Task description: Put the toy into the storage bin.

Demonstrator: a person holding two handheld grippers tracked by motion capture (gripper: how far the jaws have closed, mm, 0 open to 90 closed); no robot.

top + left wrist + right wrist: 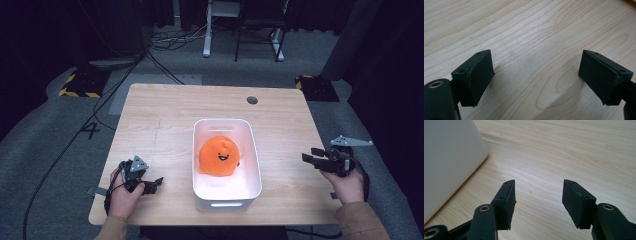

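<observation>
Nearest the camera in the high view, the person's two hands come up from the bottom edge, tan sleeves showing at the wrists. The left hand (122,192) rests on the near left corner of the light wooden table (160,115), holding the black left gripper (150,186), which points right toward the middle. In the left gripper view that left gripper (535,75) has its jaws spread wide, nothing but bare wood grain between them.

Over on the other side, the right hand (345,186) holds the black right gripper (311,156) at the table's right edge, with its grey three-cornered plate on top, pointing left. The right gripper view shows the right gripper (538,200) with jaws apart and empty, low over the wood.

Between the two hands, at the near middle of the table, sits the white rectangular plastic bin (253,150); its curved wall (451,160) rises at the left of the right gripper view. Inside the bin lies the round orange plush toy with a smiling face (218,156), toward the bin's middle.

Farther back, a small round grey hole (252,100) marks the table's far side. Beyond that, grey carpet, trailing black cables (165,37) and white furniture legs (206,30).
</observation>
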